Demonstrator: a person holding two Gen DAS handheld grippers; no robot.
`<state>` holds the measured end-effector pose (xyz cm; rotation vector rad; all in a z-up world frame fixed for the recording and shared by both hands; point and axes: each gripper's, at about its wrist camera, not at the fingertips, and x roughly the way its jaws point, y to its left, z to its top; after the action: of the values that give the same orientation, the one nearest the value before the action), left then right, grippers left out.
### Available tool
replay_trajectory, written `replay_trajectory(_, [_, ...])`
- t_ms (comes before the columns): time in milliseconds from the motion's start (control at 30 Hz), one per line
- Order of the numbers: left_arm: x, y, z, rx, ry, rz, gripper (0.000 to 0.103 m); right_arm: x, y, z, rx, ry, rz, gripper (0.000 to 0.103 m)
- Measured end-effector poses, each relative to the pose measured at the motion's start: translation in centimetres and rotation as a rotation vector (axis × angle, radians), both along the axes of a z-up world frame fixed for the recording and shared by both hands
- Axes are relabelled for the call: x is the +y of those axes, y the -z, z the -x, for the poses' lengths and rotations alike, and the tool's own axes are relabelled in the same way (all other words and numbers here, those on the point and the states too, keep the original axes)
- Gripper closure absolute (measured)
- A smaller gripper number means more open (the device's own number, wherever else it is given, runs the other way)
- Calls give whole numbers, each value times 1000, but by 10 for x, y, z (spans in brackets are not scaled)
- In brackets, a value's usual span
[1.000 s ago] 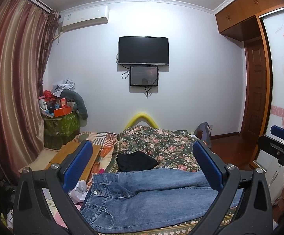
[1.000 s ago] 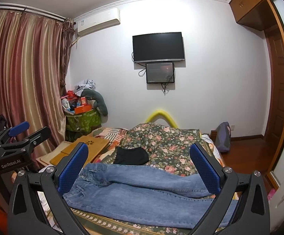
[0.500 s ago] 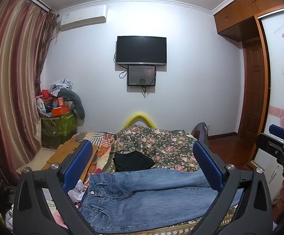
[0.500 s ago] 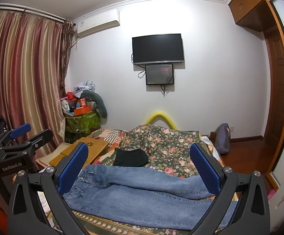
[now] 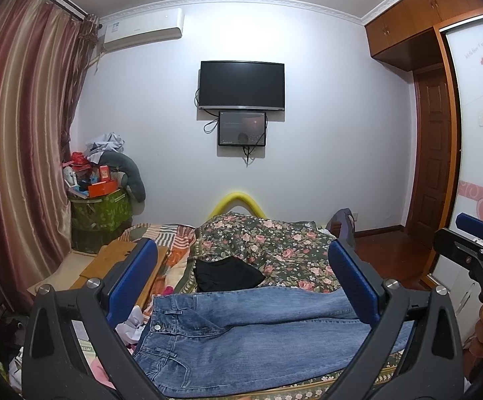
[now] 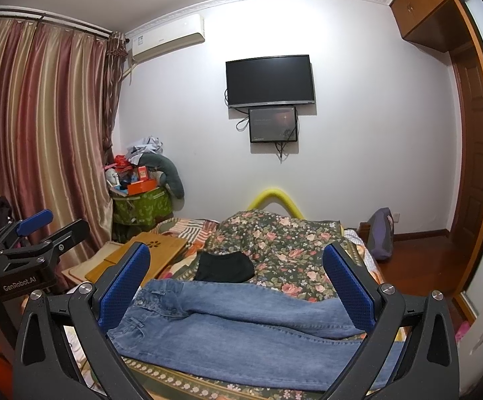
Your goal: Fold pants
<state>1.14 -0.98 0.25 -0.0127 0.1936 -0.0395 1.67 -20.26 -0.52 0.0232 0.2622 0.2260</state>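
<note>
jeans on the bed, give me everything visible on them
The jeans are mid-blue, faded denim, laid flat and unfolded across the near edge of the bed, which has a floral cover. The waistband, with a metal button and belt loops, lies to the left; both legs run right, the far leg partly overlapping the near one. The leg ends are hidden behind the tool fingers. A black garment lies just behind them, seemingly touching the far edge. Neither the left tool nor the right tool touches them; both are open.

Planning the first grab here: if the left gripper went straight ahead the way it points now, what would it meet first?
Probably nothing soon. The left gripper, open, aims level over the jeans toward the floral quilt; it might skim that mound, but depth is unclear.
</note>
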Motion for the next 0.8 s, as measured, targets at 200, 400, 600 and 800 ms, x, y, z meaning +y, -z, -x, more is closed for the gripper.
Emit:
replay_trajectory(200, [-1, 1, -2, 3, -2, -3, 0, 1, 2, -2, 7, -1, -3, 0])
replay_trajectory(400, [1, 6, -9, 15, -9, -3, 0, 4, 9, -10, 29, 2, 0, 0])
replay_trajectory(600, [12, 18, -41, 47, -48, 8, 0, 0, 25, -40, 90, 20, 18, 0])
replay_trajectory(800, [33, 50, -107, 145, -104, -10, 0, -8, 61, -93, 190, 56, 69, 0])
